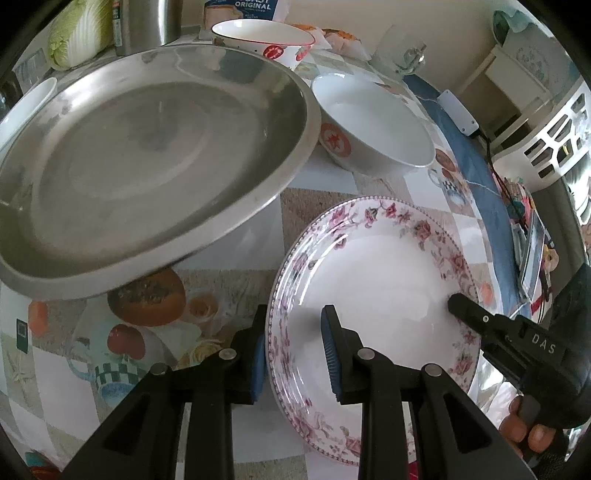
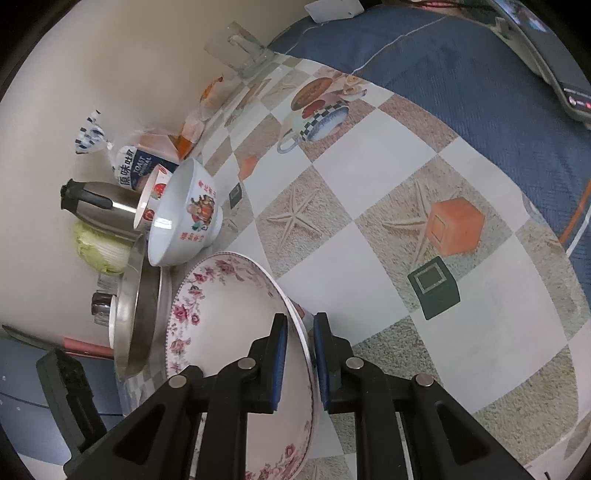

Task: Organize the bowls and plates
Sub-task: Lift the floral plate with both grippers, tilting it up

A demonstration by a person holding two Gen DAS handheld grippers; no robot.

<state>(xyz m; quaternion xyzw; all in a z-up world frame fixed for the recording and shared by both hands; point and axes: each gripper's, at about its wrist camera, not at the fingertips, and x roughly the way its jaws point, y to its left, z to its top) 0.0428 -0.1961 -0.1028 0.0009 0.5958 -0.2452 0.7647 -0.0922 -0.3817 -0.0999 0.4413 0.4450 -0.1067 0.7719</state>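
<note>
My right fingers (image 2: 299,363) clamp floral plate (image 2: 236,332) rim; left fingers (image 1: 295,354) straddle opposite rim, contact unclear. Steel pan (image 1: 147,173), white bowl (image 1: 373,122) crowd beside on surface (image 2: 369,206).

On the table there were three bowls with red prints: one (image 1: 373,122) beside the steel pan, a second (image 1: 262,38) behind it, and a third (image 1: 22,107) showing only as a rim at the left edge. There was one floral plate (image 1: 373,273), one steel pan (image 1: 147,162), one glass (image 1: 402,48), one steel flask (image 2: 107,206), one cabbage (image 1: 79,33) and one toast bag (image 2: 138,166). Two grippers were in view, the left (image 1: 295,350) and the right (image 2: 300,363). One phone (image 1: 533,258) lay off the table's edge.
</note>
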